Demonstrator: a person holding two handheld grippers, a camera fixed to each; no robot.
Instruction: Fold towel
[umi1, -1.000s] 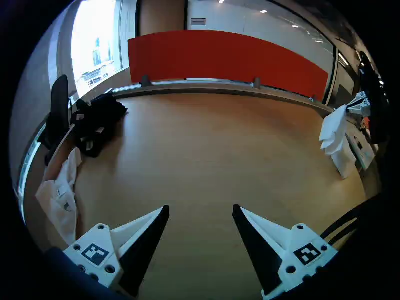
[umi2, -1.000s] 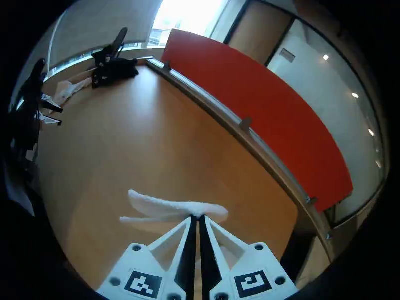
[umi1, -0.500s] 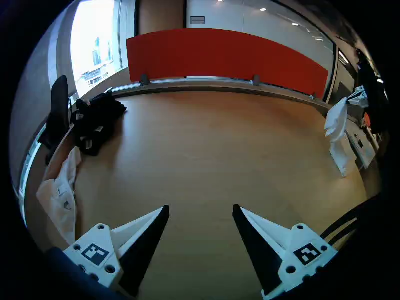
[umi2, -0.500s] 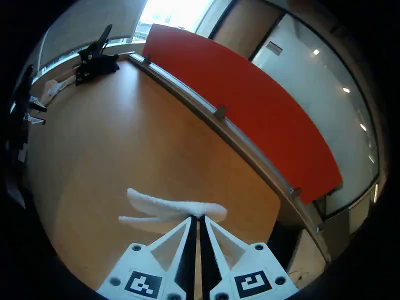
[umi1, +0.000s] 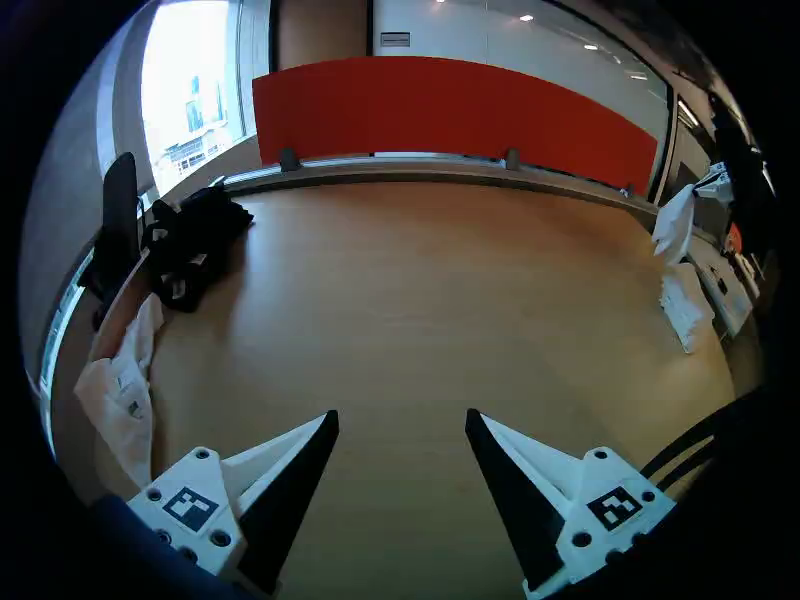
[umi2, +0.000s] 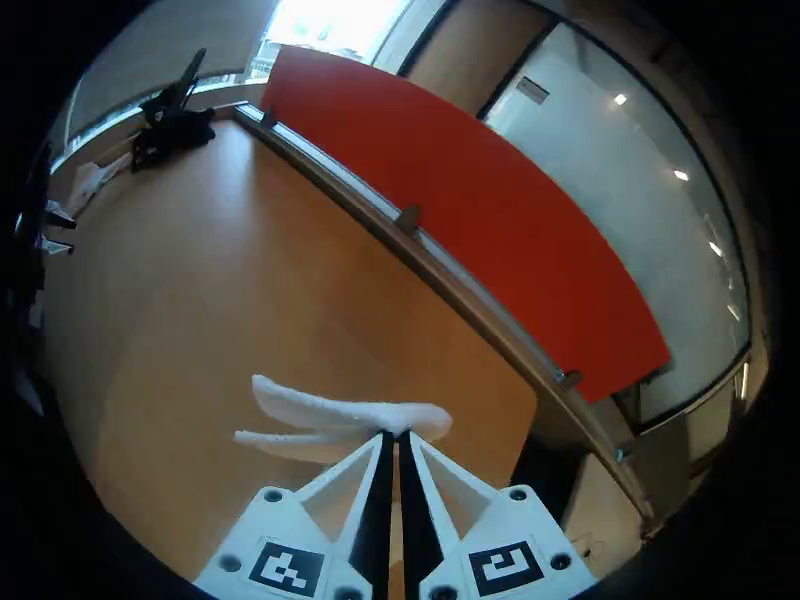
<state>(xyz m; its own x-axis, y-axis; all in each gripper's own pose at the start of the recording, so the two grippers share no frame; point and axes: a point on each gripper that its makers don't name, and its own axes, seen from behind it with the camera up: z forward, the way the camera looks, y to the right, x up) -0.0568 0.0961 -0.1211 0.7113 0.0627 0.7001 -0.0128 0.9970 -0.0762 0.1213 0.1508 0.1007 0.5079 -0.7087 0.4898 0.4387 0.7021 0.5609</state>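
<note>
In the right gripper view my right gripper (umi2: 392, 436) is shut on a white towel (umi2: 340, 418), whose bunched edge sticks out to the left past the fingertips above the wooden table (umi2: 220, 300). In the left gripper view the same towel (umi1: 672, 212) hangs at the far right from the right gripper (umi1: 716, 186). Below it a white cloth (umi1: 686, 304) lies flat on the table; I cannot tell whether the two are joined. My left gripper (umi1: 400, 415) hovers open over bare table (umi1: 420, 300), holding nothing.
A red divider (umi1: 450, 105) with a metal rail runs along the table's far edge. A black bag (umi1: 190, 245) and a black chair back (umi1: 118, 215) sit at the far left. A white bag (umi1: 118, 395) lies at the left edge.
The right gripper has lifted the towel higher and farther to the right in the left gripper view, leaving a white part flat on the table. The left gripper has stayed still and open.
</note>
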